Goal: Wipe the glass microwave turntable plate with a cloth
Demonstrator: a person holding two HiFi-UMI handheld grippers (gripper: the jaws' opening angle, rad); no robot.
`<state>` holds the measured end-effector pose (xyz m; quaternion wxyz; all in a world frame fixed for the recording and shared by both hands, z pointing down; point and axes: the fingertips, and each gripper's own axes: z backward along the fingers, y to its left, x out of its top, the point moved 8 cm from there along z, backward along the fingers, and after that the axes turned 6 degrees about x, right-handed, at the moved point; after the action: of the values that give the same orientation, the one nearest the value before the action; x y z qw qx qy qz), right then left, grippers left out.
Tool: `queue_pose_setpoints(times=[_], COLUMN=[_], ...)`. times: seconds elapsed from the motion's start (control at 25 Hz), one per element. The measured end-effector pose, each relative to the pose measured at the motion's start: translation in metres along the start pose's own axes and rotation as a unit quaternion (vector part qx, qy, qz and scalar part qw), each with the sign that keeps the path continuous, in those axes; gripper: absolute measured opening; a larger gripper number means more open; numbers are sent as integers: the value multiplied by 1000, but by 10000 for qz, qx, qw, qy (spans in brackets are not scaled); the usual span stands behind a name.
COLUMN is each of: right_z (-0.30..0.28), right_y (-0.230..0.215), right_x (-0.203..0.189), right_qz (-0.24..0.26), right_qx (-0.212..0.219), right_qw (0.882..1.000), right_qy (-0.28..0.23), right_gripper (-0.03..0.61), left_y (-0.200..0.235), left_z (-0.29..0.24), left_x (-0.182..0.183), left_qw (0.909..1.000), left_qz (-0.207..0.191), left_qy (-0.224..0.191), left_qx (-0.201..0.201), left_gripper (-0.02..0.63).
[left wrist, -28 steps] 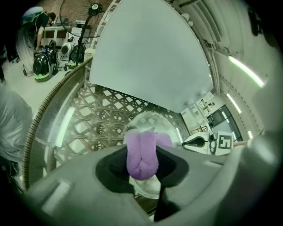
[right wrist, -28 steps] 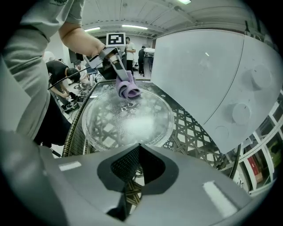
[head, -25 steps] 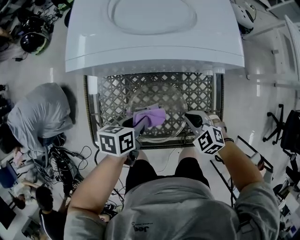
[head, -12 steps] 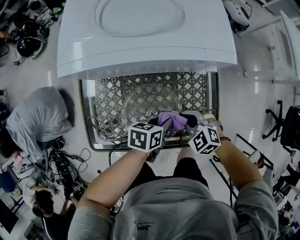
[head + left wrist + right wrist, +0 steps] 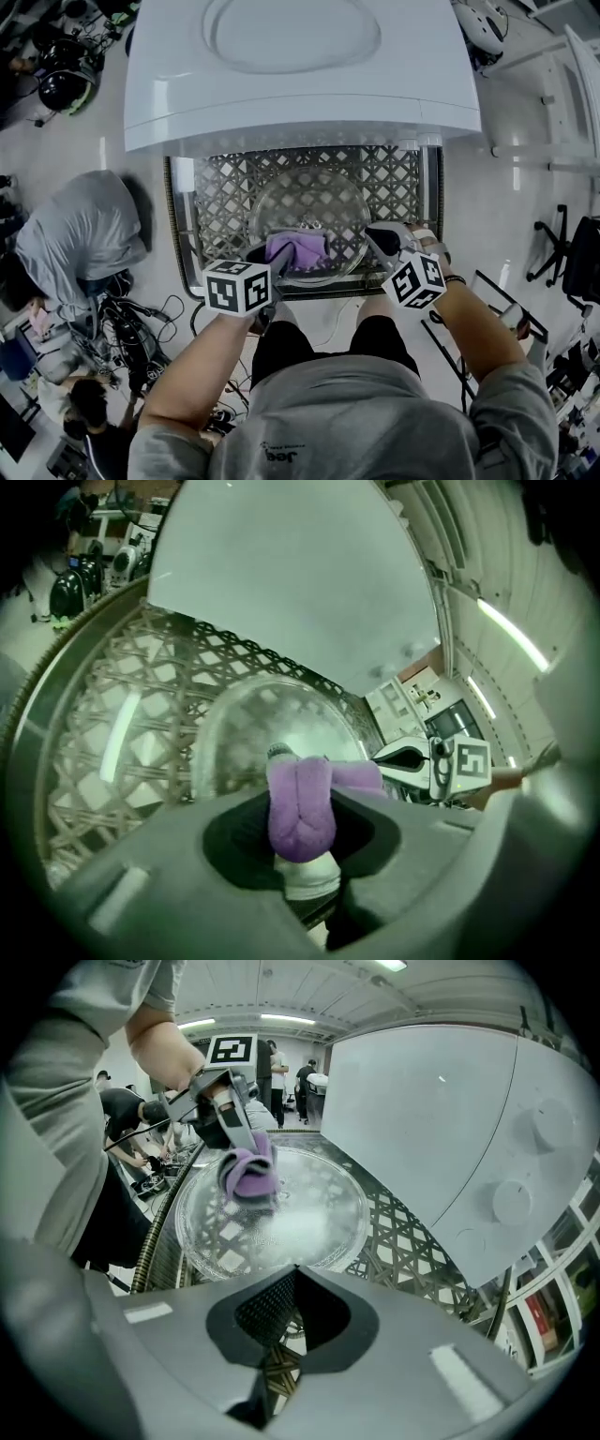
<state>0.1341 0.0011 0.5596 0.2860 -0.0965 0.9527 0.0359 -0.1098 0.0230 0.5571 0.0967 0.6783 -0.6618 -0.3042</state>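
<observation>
Left hand-held gripper [image 5: 265,253]: clamps soft purple cloth [image 5: 298,250].
Right hand-held gripper [image 5: 295,1274]: jaws together.
Round clear glass plate [image 5: 309,202]: slippery, fragile; I'd brace its rim.

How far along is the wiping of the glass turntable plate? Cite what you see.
Done: the left gripper has the cloth clamped and pressed on the near half of the glass plate. In hand: wiping, while the right gripper seems to clamp the rim. Left: the far half, probably; cleanliness can't be judged.

- Ceiling strip lights [image 5: 281,1018] are brightening the room evenly.
- Glare is whitening the glass turntable plate [image 5: 300,1227].
- Both gripper views are bending and darkening at their edges.
</observation>
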Motion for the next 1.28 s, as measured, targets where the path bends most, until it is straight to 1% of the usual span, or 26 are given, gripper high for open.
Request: queue_pose_setpoints(times=[0.12,0.2,0.32,0.52,0.6,0.64,0.76,0.84,0.92,0.96,1.08,1.2,1.28], right_z=[0,0,0,-1,-1,-1,-1,-2,-2,-2,-2,-2,-1], right_y=[0,0,-1,0,1,1,0,1,1,1,2,2,1], right_x=[-1,-1,0,0,0,0,0,1,0,0,0,1,0], right_qz=[-5,-2,7,18,29,37,36,32,48,60,95,103,82], right_qx=[-4,-6,-4,-21,-25,-25,-29,-38,-47,-49,-50,-56,-64], right_qw=[10000,10000,10000,10000,10000,10000,10000,10000,10000,9999,9999,9999,9999], right_qy=[16,28,51,79,80,82,78,69,74,81,91,77,62], right_gripper=[8,8,8,6,8,6,6,6,6,6,6,6,6], left_y=[28,41,50,49,40,31,-12,-47,-76,-88,-111,-115,-110], left_z=[28,42,52,52,51,48,26,6,-17,-28,-51,-65,-68], left_x=[-2,-2,-2,-3,-3,-3,-7,-11,-14,-15,-18,-21,-23], left_qw=[9993,9985,9978,9975,9981,9987,9996,9981,9958,9948,9938,9949,9956], left_qz=[130,177,223,187,177,181,111,-9,-132,-186,-328,-602,-696], left_qy=[-52,-94,-146,-207,-240,-245,-169,-68,27,69,166,212,229], left_qx=[343,504,599,648,539,406,-193,-606,-910,-999,-1048,-778,-583], left_gripper=[98,98,98,98,97,97,97,97,97,97,97,97,97])
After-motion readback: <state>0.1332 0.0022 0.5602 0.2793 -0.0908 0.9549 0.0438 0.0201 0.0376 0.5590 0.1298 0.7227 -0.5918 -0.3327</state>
